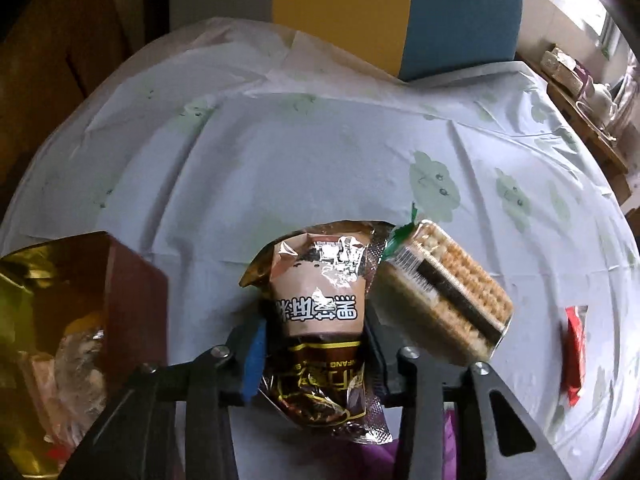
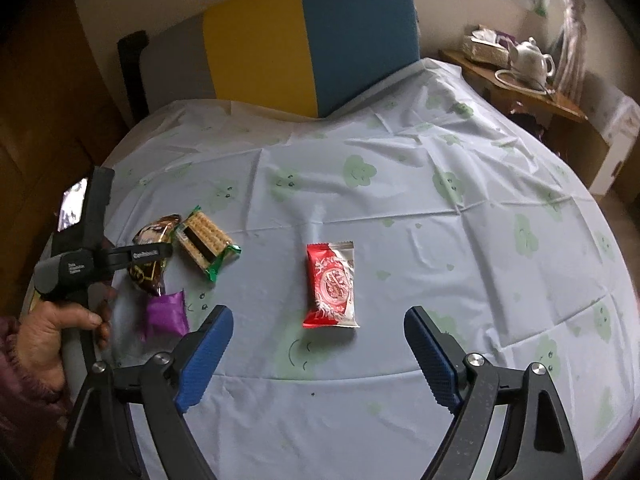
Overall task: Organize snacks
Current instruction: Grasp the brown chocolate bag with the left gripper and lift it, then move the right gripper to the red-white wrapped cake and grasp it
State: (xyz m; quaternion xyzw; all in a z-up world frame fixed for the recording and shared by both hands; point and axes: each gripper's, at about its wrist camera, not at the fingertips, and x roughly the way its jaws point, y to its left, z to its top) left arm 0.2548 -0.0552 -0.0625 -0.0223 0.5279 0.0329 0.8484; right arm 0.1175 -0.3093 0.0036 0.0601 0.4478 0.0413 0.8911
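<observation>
Left tongs (image 1: 316, 356) closed in on the brown snack packet (image 1: 320, 300), pads pressing both its sides; we see the packet gripped across its middle. Right tongs (image 2: 318, 354) spread wide, nothing between them, hovering over the desk (image 2: 440, 240).

Landmark is the brown packet. Wafer pack (image 1: 444, 292) touches its right side, tilted, green wrapper end pointing away. Purple packet (image 2: 166, 314) lies just beside the brown packet on the near side, partly under the left tongs. Red packet (image 2: 331, 285) sits well apart to the right of the brown packet, flat on the desk, just ahead of the right tongs. Red box (image 1: 132, 300) with gold lining stands to the left of the brown packet, near it; some wrapped snacks inside, we cannot tell which.

A hand (image 2: 48, 336) grips the left tongs' handle. The desk has a pale cloth with green faces.
</observation>
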